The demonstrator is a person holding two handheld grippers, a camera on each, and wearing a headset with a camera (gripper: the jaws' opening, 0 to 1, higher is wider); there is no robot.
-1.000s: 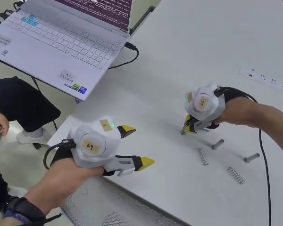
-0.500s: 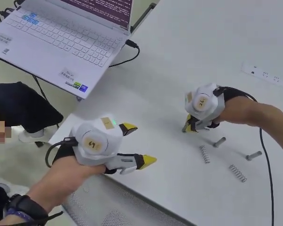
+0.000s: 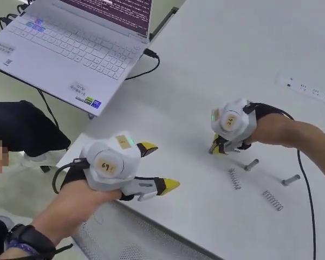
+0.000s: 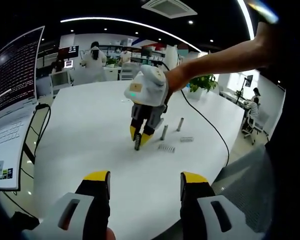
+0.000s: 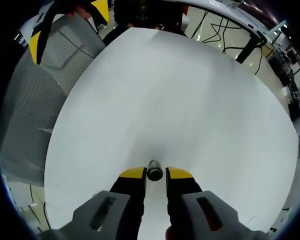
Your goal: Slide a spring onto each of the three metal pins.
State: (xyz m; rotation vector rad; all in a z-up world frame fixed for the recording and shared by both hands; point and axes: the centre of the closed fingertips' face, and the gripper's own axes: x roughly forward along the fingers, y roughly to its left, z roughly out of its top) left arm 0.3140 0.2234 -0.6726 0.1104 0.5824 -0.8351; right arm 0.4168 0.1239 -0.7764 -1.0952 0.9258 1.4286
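My right gripper (image 3: 215, 149) points down at the white table (image 3: 206, 81) and is shut on a short metal pin (image 5: 154, 171), seen end-on between its yellow tips (image 5: 155, 173). The left gripper view shows that right gripper (image 4: 140, 137) holding the pin's lower end close to the tabletop. Two more pins (image 3: 251, 164) (image 3: 291, 179) lie to its right, with two springs (image 3: 234, 179) (image 3: 272, 200) beside them. My left gripper (image 3: 158, 167) hovers open over the table's near edge, nothing between its jaws (image 4: 145, 180).
An open laptop (image 3: 81, 49) sits at the far left with a cable (image 3: 146, 67) trailing onto the table. A white power strip (image 3: 309, 91) lies at the far right. A mesh chair back (image 3: 124, 238) stands below the table's near edge.
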